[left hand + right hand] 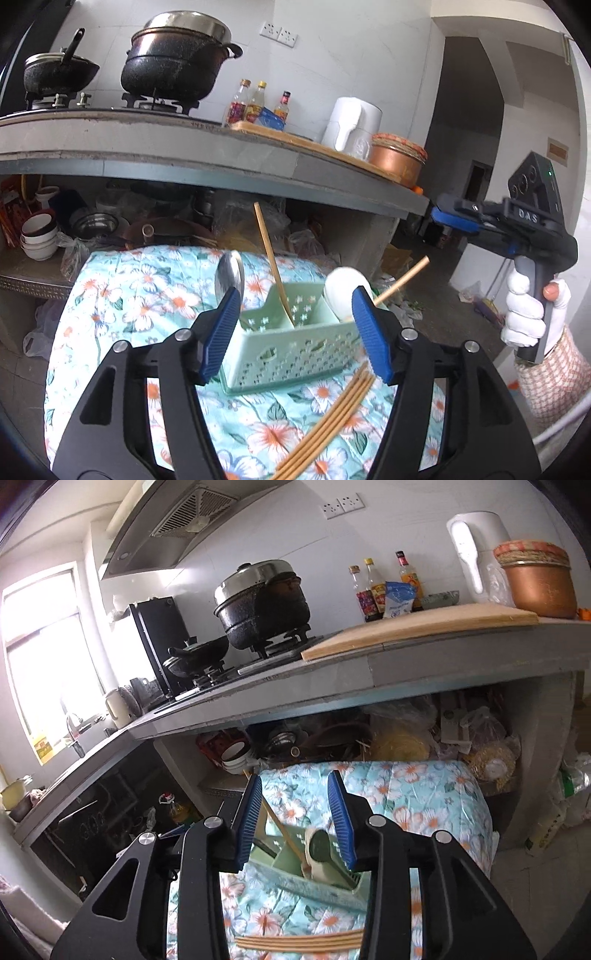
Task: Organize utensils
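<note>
A pale green perforated basket (291, 354) stands on a floral-covered table (129, 295). In it are a metal spoon (229, 275), a white ceramic spoon (347, 291) and chopsticks (271, 258) leaning upright. Several wooden chopsticks (332, 417) lie on the cloth in front of it. My left gripper (295, 332) is open and empty, just before the basket. My right gripper (295, 819) is open and empty above the basket (314, 882), the white spoon (319, 853) between its fingers' line of sight. The loose chopsticks (299, 941) lie below. The right gripper also shows in the left wrist view (454, 214).
A grey counter (184, 147) runs behind the table with two black pots (173, 62), sauce bottles (255, 103), a white kettle (351, 122) and a copper pot (397, 157). Bowls and bags (40, 236) fill the shelf under it.
</note>
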The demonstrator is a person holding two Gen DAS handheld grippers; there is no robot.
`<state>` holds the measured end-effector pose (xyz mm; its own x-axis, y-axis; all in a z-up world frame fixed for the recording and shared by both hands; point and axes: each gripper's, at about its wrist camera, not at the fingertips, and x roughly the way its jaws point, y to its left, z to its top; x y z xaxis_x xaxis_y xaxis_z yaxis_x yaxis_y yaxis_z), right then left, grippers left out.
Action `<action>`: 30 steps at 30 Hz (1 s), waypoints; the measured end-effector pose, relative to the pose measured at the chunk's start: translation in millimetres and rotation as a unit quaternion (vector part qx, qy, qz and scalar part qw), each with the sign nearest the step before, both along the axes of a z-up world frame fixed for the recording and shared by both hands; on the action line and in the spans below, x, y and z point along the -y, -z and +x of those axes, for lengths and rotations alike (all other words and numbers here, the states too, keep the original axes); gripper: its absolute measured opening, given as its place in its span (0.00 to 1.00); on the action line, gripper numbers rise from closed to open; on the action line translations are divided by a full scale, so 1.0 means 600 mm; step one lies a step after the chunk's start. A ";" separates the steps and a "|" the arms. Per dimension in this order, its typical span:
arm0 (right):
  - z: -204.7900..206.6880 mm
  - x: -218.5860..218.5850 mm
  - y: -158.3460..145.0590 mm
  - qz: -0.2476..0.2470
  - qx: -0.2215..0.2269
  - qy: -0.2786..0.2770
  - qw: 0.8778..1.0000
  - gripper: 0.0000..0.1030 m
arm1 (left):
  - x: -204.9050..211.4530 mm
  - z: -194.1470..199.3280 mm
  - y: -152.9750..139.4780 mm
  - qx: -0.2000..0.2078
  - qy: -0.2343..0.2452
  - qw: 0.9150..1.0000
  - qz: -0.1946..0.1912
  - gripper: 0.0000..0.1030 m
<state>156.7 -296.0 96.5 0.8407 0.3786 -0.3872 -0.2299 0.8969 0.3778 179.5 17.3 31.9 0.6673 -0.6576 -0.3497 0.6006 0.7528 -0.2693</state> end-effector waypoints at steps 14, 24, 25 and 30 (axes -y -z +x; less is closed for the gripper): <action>-0.018 -0.009 0.362 0.248 -0.286 0.031 0.925 0.37 | 0.057 -0.004 0.145 -0.089 0.015 0.982 0.164 0.64; 0.001 0.002 0.465 0.344 -0.343 0.062 0.872 0.19 | 0.055 0.006 0.175 -0.118 0.015 0.978 0.169 0.64; 0.002 0.001 0.468 0.348 -0.343 0.063 0.870 0.18 | 0.055 0.008 0.176 -0.120 0.015 0.978 0.167 0.64; 0.003 0.011 0.474 0.349 -0.341 0.068 0.870 0.12 | 0.055 0.015 0.174 -0.128 0.014 0.979 0.161 0.64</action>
